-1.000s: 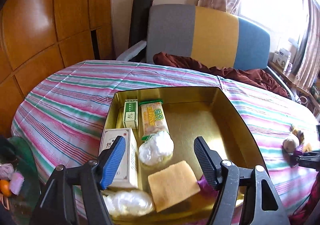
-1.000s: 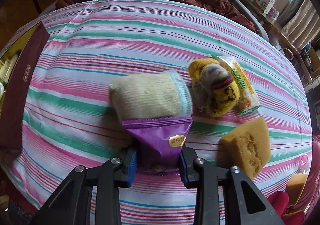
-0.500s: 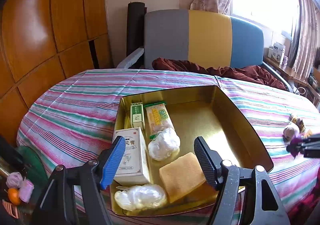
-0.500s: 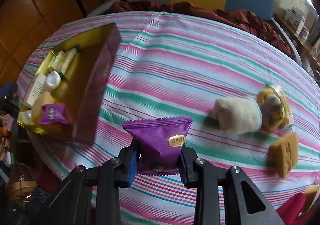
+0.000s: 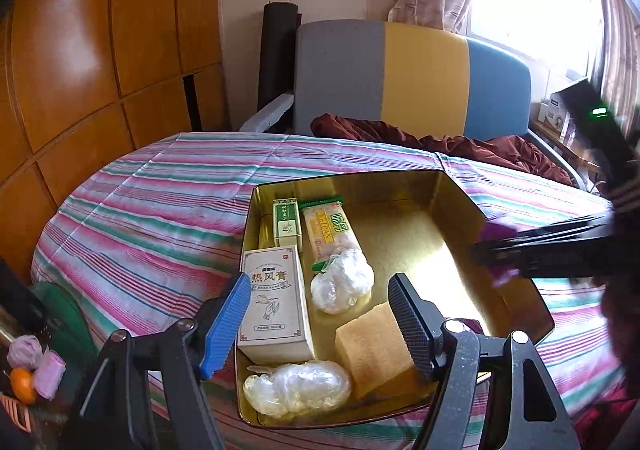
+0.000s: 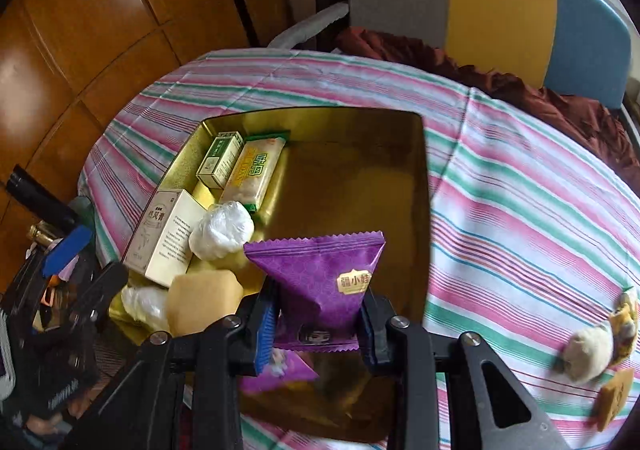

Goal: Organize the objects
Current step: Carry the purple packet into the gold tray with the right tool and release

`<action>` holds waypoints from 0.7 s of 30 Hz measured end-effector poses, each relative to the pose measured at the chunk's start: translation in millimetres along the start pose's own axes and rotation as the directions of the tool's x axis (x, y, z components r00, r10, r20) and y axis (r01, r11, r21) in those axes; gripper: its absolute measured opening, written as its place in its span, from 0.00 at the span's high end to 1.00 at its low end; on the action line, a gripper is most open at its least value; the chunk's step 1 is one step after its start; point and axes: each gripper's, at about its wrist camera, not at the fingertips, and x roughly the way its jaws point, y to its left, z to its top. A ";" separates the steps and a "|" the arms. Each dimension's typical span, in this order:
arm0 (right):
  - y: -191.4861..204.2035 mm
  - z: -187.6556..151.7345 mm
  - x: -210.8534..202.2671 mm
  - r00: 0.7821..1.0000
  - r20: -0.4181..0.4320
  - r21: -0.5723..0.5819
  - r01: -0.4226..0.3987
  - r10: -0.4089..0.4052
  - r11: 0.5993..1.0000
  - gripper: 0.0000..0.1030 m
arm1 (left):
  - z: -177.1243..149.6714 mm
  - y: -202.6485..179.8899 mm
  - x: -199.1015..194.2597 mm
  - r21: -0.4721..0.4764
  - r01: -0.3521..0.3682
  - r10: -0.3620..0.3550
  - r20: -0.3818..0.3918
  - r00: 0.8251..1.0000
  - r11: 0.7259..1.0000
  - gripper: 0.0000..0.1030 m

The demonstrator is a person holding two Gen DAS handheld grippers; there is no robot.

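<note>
Purple snack packet (image 6: 322, 282) upright in right tongs (image 6: 318, 324), serrated edge up.

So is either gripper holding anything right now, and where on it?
The right gripper pinches the purple snack packet by its lower end. The left gripper is open, holding nothing.

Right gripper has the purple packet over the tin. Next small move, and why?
Probably lower it a little and open the jaws. The right gripper is shut on the purple packet, which hangs above the bare right half of the gold tin; the boxes, wrapped balls and sponge crowd the left side. The left gripper is open, holding nothing.
</note>
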 end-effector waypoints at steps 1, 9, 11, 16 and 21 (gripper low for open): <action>4.1 3.0 8.6 1.000 -0.015 0.001 0.000 0.000 1.000 0.68 | 0.2 2.2 0.5 -0.007 0.001 -0.001 0.001 1.000 1.000 0.30; 17.6 5.0 58.4 0.989 -0.104 0.070 -0.097 0.103 0.993 0.60 | 0.6 15.8 3.3 -0.048 -0.017 0.017 -0.003 1.000 0.999 0.30; 17.5 1.7 57.0 0.989 -0.100 0.067 -0.107 0.113 0.992 0.60 | -0.9 15.3 4.8 -0.047 -0.019 0.018 -0.009 1.000 0.999 0.30; 4.7 -5.1 35.2 0.993 -0.040 0.085 -0.110 0.114 0.990 0.59 | -4.7 9.2 4.9 -0.027 -0.020 0.020 -0.013 1.000 0.999 0.30; -20.2 -17.5 1.8 0.996 0.030 0.120 -0.088 0.085 0.989 0.59 | -6.7 -0.5 3.6 0.008 -0.016 0.016 -0.014 1.000 1.000 0.30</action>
